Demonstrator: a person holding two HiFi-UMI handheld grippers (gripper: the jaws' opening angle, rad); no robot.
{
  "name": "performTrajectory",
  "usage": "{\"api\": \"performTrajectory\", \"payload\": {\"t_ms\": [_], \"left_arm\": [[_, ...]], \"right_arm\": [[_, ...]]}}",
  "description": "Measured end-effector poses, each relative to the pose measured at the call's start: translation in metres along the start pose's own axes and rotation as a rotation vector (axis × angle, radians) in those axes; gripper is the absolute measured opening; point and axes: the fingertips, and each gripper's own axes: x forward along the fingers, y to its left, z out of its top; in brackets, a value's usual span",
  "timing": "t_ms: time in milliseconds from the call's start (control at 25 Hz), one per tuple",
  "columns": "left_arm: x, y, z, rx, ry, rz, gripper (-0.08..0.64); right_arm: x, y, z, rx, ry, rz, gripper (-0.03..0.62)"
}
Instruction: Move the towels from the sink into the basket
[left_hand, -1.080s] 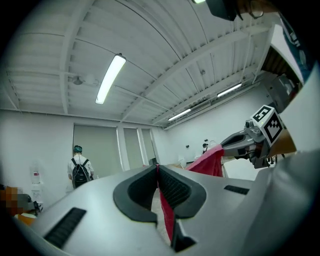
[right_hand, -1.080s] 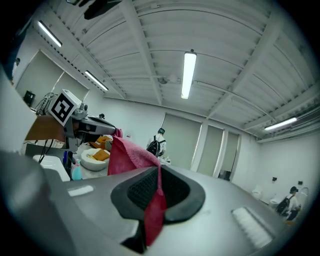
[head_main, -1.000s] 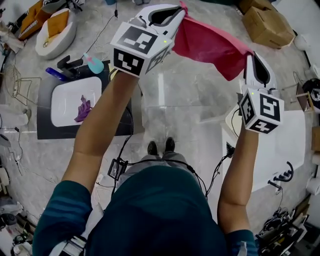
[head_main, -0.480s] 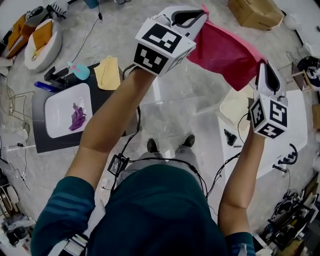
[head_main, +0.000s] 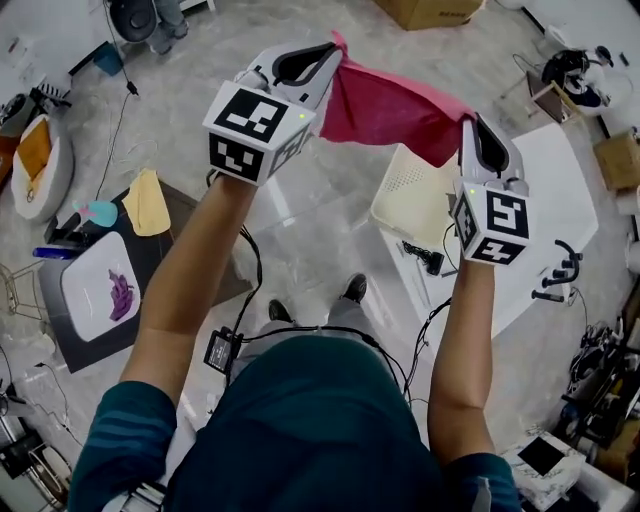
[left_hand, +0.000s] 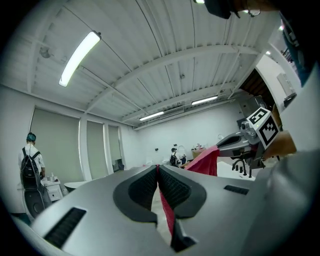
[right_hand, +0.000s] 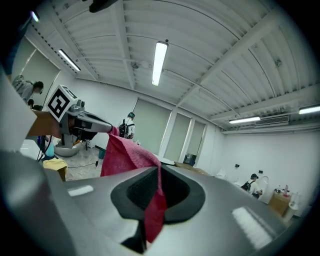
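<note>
Left gripper: jaws closed down on one corner of the red towel, a thin strip of cloth pinched between the pads. Right gripper: same, clamped on the opposite corner, with a fold of red hanging out between the pads. The towel is stretched between the two, held up in the air in front of the person and sagging slightly in the middle. The cream basket sits below the towel's right half, at the edge of the white tabletop. The sink is well off to the left, with a purple towel lying in it. A yellow cloth lies on the dark counter just beyond the sink.
</note>
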Motion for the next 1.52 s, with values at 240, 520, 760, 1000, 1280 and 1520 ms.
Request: {"api": "performTrajectory", "payload": {"t_ms": [240,520,760,1000,1280,1520], "left_arm": [[0.054,-0.047,-0.013,-0.014,0.019,-0.067,0.014],[0.112,-0.101,-0.046,-0.03,0.082,-0.146,0.014],[0.155,-0.14,-0.081,-0.048,0.146,-0.201,0.014],[0.191,-0.166,-0.125,-0.079,0.222,-0.239,0.014],[0.218,-0.176,-0.184,-0.114,0.301,-0.256,0.014],[0.238,-0.187,-0.231,-0.145,0.362,-0.261,0.014]], "right_arm": [[-0.014,-0.052,-0.042,0.029,0.043,-0.052,0.025],[-0.027,-0.105,-0.099,0.072,0.096,-0.108,0.025],[-0.034,-0.134,-0.151,0.119,0.147,-0.14,0.025],[-0.027,-0.153,-0.202,0.168,0.192,-0.155,0.025],[-0.007,-0.15,-0.26,0.225,0.244,-0.148,0.025],[0.004,-0.147,-0.313,0.259,0.306,-0.133,0.025]]}}
